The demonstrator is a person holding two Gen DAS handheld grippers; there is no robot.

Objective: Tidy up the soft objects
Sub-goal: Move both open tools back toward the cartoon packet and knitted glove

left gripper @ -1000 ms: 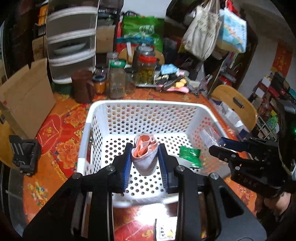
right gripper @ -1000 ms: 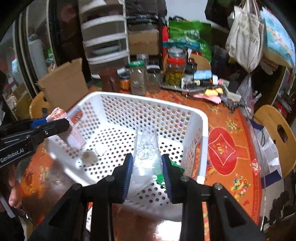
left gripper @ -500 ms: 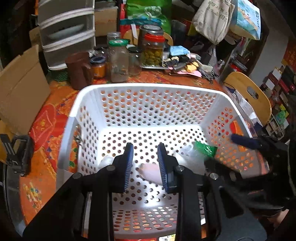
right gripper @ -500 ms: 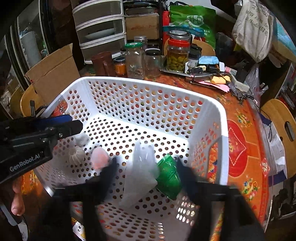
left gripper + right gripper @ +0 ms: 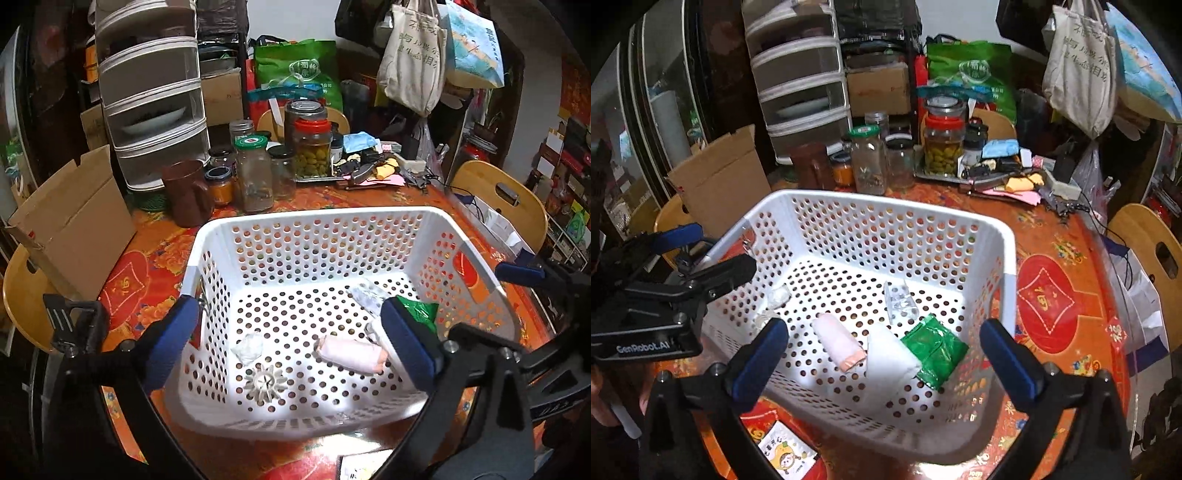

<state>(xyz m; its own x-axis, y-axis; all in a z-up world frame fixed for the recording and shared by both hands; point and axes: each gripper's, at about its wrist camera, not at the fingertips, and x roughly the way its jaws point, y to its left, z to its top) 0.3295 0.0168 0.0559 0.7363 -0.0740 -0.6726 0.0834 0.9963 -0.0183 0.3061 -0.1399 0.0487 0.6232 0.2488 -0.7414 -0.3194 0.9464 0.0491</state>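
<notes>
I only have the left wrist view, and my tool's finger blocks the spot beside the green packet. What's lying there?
Observer: A white pad. It lies on the basket floor, against the green packet.
Operator: I can only see one finger of the right tool. Is it holding anything?
Observer: No. The right tool is wide open with nothing gripped, above the near side of the basket.

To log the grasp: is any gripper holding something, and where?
Nothing is held. Both the left gripper and right gripper are open above the basket.
</notes>
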